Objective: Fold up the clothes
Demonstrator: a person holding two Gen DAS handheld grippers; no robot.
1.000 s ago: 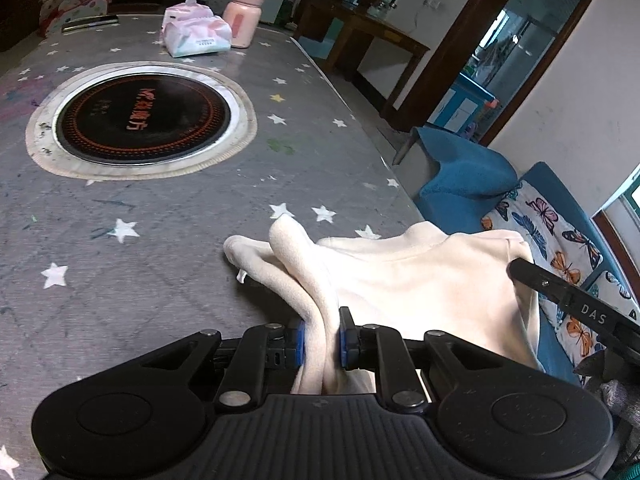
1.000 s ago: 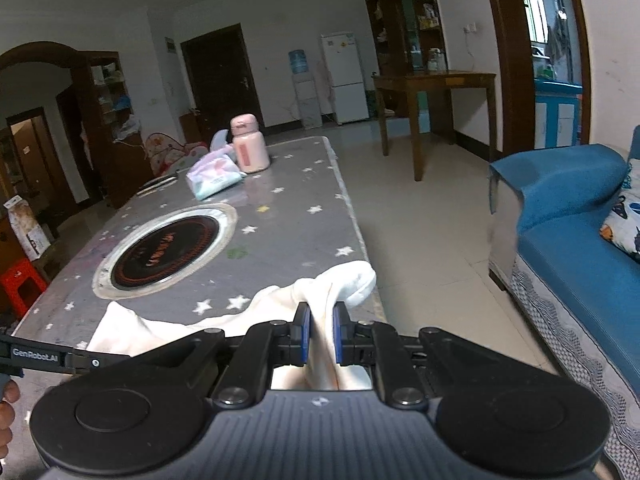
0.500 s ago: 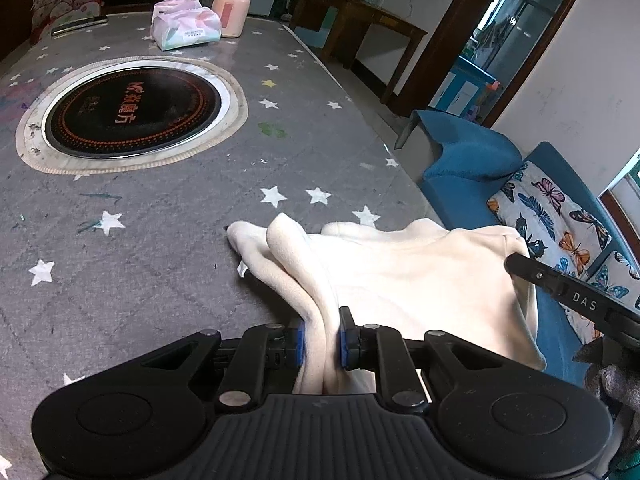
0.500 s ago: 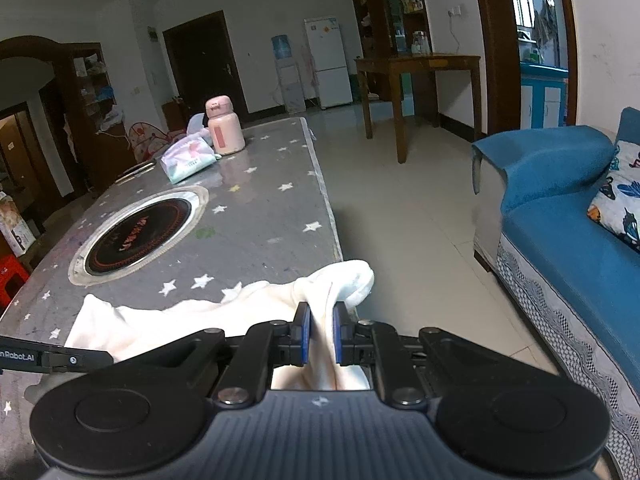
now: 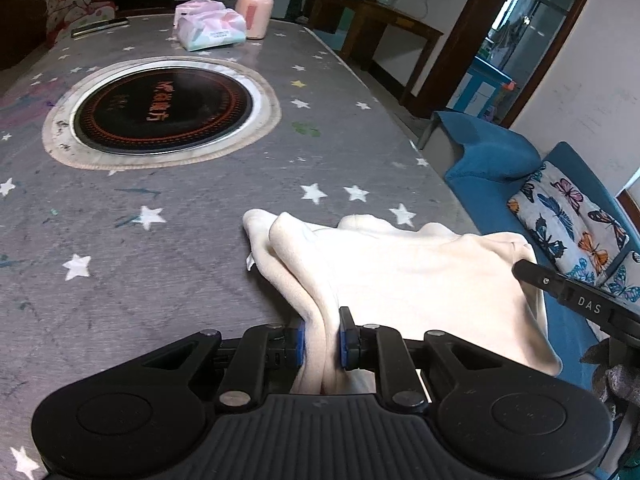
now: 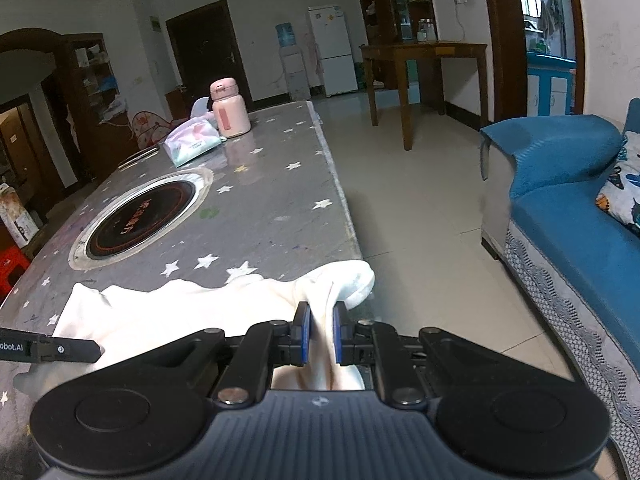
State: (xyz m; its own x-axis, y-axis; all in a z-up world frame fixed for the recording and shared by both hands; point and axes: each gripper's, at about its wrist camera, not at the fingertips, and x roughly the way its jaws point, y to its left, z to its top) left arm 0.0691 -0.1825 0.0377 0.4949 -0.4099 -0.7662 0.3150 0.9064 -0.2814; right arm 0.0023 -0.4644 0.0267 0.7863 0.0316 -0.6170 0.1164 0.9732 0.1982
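— Garment (image 5: 404, 280), cream; where is it? 
— Bunched at the tabletop's (image 5: 168, 256) near corner, well short of the round cooktop (image 5: 164, 114); one end reaches past the edge.
— And the fingers?
— Left gripper (image 5: 322, 338) is nearly closed on one bunched end; right gripper (image 6: 320, 338) likewise pinches the other.
— Progress?
— Early, I judge; no neat fold shows; spreading and folding remain.

A grey star-printed table (image 6: 280, 184) with an inset round cooktop (image 6: 140, 216) is seen ahead of the gripper, a blue sofa (image 6: 568, 216) to its right across pale floor tiles (image 6: 416, 184). Farther ahead, a wooden side table (image 6: 424, 50), white refrigerator (image 6: 330, 50) and dark door (image 6: 200, 48) are set against white walls.
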